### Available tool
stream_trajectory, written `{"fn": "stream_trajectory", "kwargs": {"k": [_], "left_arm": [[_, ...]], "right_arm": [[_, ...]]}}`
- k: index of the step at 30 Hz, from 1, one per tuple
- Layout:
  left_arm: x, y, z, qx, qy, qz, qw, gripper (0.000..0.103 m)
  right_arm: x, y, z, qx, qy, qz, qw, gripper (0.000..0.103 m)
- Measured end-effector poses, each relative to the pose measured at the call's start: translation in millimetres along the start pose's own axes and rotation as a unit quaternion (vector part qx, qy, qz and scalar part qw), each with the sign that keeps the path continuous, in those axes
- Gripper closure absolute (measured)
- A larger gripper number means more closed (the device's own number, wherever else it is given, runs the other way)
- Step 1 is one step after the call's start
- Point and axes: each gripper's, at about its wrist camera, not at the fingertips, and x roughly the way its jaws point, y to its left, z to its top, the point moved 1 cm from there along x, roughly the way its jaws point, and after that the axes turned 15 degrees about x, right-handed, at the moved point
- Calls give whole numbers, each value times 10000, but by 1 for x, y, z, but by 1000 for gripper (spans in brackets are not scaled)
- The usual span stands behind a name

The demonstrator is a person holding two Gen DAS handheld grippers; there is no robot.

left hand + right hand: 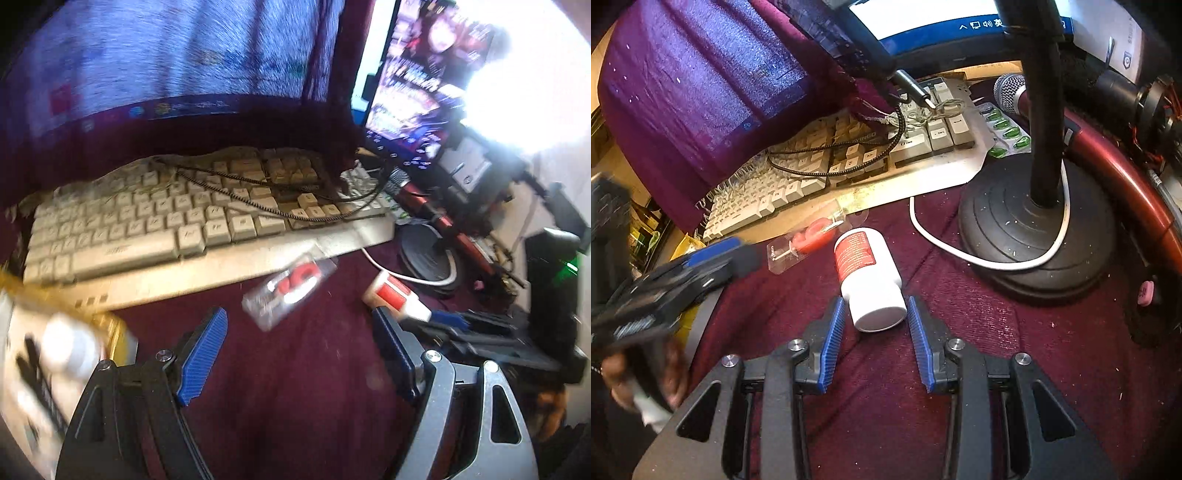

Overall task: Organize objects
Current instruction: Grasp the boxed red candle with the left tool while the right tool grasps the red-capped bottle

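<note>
Right wrist view gave the clearest look at the white bottle (870, 280): lying on its side on the maroon cloth (1015, 369), cap end toward the camera, red printed label on its upper body. The right gripper (875, 336) stood with its jaws partly open, the blue pads (833, 347) flanking the cap end; contact could not be told for certain, and the bottle lay on the cloth rather than lifted.

Only this view showed the black round stand base (1034, 236) with a white cable (979, 258) looped round it, the strip of green capsules (1008, 129), and the microphone head (1010, 92). The left gripper (713, 254) appeared here at the left edge, blurred.

Left wrist view showed the left gripper (299, 332) with jaws wide and nothing between them. Beyond its fingers lay a clear blister pack (291, 288) with a red item inside, just in front of the keyboard (166, 229). The bottle (395, 295) sat to the right of it, near the right finger. This view alone showed the lit monitor (166, 55) draped in purple fabric and a blurred yellow-and-white box (55, 350) at lower left.
</note>
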Motion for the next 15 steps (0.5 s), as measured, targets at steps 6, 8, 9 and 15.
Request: {"fn": "stream_trajectory", "kwargs": {"k": [6, 8, 9, 15], "left_arm": [[47, -2, 19, 247, 380, 0, 9990, 28], [61, -6, 20, 435, 559, 39, 9975, 28], [67, -7, 20, 498, 662, 54, 9965, 28], [64, -23, 17, 894, 724, 452, 9923, 55]], "right_arm": [[-1, -3, 2, 66, 22, 90, 9999, 70], [-2, -7, 4, 141, 34, 149, 9998, 70], [-2, -8, 4, 170, 41, 172, 9997, 70], [-1, -7, 3, 175, 20, 161, 9997, 69]]}}
